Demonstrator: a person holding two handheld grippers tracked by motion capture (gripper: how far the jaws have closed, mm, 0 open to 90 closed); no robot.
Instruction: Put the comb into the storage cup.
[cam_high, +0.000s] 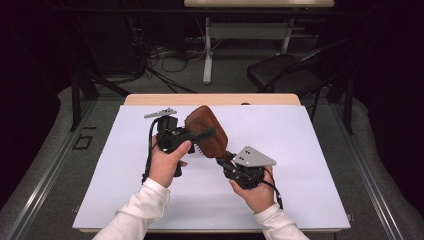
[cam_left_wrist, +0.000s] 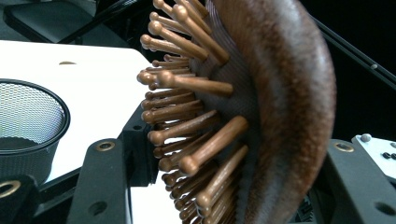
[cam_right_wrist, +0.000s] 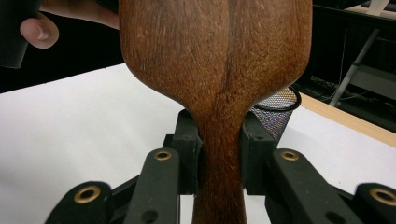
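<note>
Both grippers hold my brown wooden paddle hairbrush (cam_high: 206, 131) above the table: right gripper (cam_right_wrist: 219, 158) clamps its handle, left gripper (cam_high: 202, 134) closes across its head.

Bright even tabletop, dark surroundings, soft close-ups.

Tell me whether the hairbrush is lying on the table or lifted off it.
Lifted. The hairbrush hangs above the white table sheet; the right gripper clamps its handle, and the left gripper spans its head.
</note>
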